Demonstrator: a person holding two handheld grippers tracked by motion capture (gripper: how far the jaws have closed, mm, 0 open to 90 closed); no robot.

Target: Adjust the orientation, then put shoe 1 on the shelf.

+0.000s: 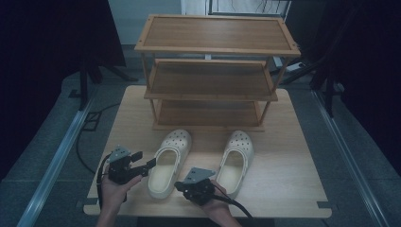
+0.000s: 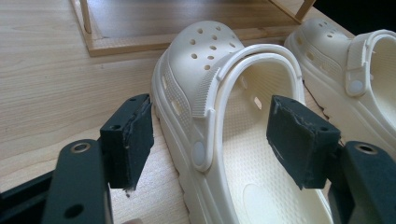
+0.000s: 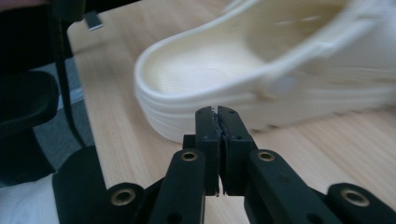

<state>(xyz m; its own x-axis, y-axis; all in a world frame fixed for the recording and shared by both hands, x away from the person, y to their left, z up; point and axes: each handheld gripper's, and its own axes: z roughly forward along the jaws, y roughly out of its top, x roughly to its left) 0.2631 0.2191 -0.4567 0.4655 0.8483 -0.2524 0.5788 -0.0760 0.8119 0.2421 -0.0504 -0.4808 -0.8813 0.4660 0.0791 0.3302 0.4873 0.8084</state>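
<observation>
A three-tier wooden rack (image 1: 213,71) fills the upper middle of the high view, standing on the tabletop (image 1: 293,161). Below it, at centre frame, lie two cream clogs. The left clog (image 1: 169,161) sits just right of the left claw (image 1: 150,163), whose jaws stand wide, straddling the clog's side wall without pressing it. The right clog (image 1: 236,161) lies just right of the right claw (image 1: 179,185), closed on nothing beside the left clog's heel.

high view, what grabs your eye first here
Two cream clogs sit side by side on the wooden table: the left clog and the right clog. Behind them stands an empty three-tier wooden rack. The open left gripper straddles the left clog's side wall.
</observation>
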